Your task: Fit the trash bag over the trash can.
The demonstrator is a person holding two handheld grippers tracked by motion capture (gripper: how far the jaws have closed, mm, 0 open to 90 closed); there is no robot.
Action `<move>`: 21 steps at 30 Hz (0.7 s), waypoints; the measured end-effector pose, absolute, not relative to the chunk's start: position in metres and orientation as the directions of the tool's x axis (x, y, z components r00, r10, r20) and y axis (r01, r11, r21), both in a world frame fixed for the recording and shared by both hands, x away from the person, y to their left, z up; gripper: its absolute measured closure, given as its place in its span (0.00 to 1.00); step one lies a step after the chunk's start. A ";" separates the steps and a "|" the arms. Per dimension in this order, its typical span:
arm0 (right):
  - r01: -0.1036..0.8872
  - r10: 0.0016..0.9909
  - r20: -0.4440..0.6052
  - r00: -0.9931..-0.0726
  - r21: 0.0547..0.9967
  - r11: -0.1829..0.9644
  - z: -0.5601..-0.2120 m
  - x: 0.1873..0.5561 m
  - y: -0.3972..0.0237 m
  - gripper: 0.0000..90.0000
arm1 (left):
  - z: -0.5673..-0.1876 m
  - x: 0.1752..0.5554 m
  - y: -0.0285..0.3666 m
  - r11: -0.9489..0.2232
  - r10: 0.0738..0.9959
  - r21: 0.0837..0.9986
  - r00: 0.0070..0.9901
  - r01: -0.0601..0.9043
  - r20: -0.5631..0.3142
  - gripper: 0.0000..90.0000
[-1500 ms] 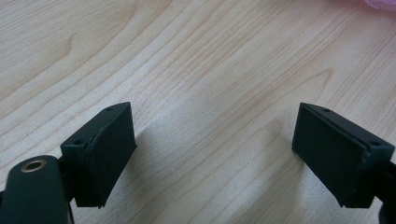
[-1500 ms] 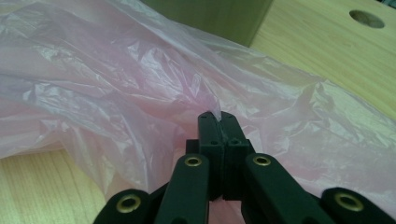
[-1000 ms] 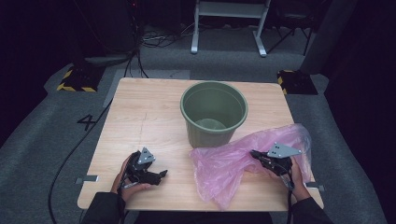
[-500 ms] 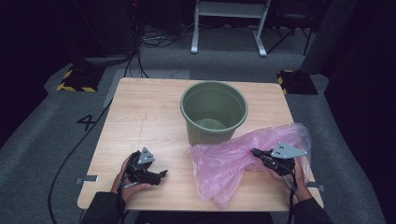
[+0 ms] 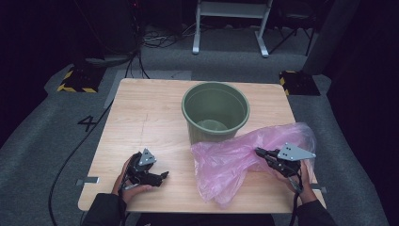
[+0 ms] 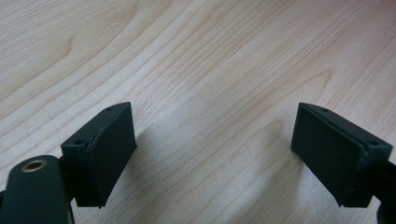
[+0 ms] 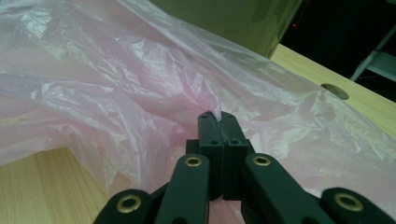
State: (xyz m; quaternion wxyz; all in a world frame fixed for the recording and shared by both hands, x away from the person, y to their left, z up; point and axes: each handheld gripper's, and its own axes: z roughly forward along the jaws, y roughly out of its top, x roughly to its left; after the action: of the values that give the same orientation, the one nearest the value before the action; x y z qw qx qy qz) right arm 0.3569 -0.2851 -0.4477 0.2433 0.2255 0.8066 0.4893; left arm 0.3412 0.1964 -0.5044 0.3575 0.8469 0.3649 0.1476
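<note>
a thin, crinkled pink plastic bag [image 5: 244, 162] lies spread over the right half of the light wooden table [image 5: 141, 117], reaching from the middle of the near edge out toward three o'clock, with its upper edge just beside the base of the round dark green plastic bucket [image 5: 215, 110]. the bucket stands upright a little past the centre of the table toward twelve o'clock, its mouth open to the camera. the right gripper [image 5: 259, 152] sits at about four o'clock, held in the person's right hand [image 5: 301, 176], its fingers pointing toward nine o'clock into the bag. in the right gripper view the right gripper [image 7: 219, 116] has its fingers [image 7: 208, 133] pressed together, pinching a small fold of the pink film that peeks out between their tips, while the rest of the bag [image 7: 116, 93] billows around and beyond them and the green wall of the bucket [image 7: 224, 18] rises behind. the left gripper [image 5: 162, 176] rests at about seven o'clock in the person's left hand [image 5: 127, 181], well apart from the bag. in the left gripper view the left gripper [image 6: 215, 154] has its fingers [image 6: 109, 149] spread wide over bare wood grain [image 6: 187, 70], with nothing between them.
</note>
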 end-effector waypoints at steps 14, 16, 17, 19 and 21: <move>0.048 0.588 -0.218 -0.779 0.914 0.402 -0.435 0.345 -0.289 1.00 | -0.504 0.343 0.196 -0.486 0.720 0.710 0.694 0.510 -0.006 0.15; 0.037 0.587 -0.219 -0.779 0.919 0.393 -0.432 0.344 -0.289 1.00 | -0.504 0.343 0.196 -0.481 0.722 0.712 0.692 0.512 -0.011 0.15; 0.028 0.586 -0.225 -0.778 0.921 0.390 -0.430 0.344 -0.289 1.00 | -0.504 0.344 0.196 -0.483 0.721 0.712 0.693 0.510 -0.008 0.15; 0.018 0.587 -0.227 -0.777 0.924 0.382 -0.428 0.343 -0.289 1.00 | -0.504 0.344 0.196 -0.483 0.721 0.711 0.693 0.511 -0.008 0.15; 0.006 0.583 -0.230 -0.780 0.928 0.374 -0.426 0.342 -0.290 1.00 | -0.504 0.344 0.196 -0.483 0.721 0.711 0.693 0.511 -0.008 0.15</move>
State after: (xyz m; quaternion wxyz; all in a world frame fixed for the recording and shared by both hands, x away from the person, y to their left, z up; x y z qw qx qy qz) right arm 0.3419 -0.2898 -0.4256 0.2736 0.1880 0.7823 0.5270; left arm 0.3436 0.1960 -0.5042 0.3560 0.8483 0.3631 0.1476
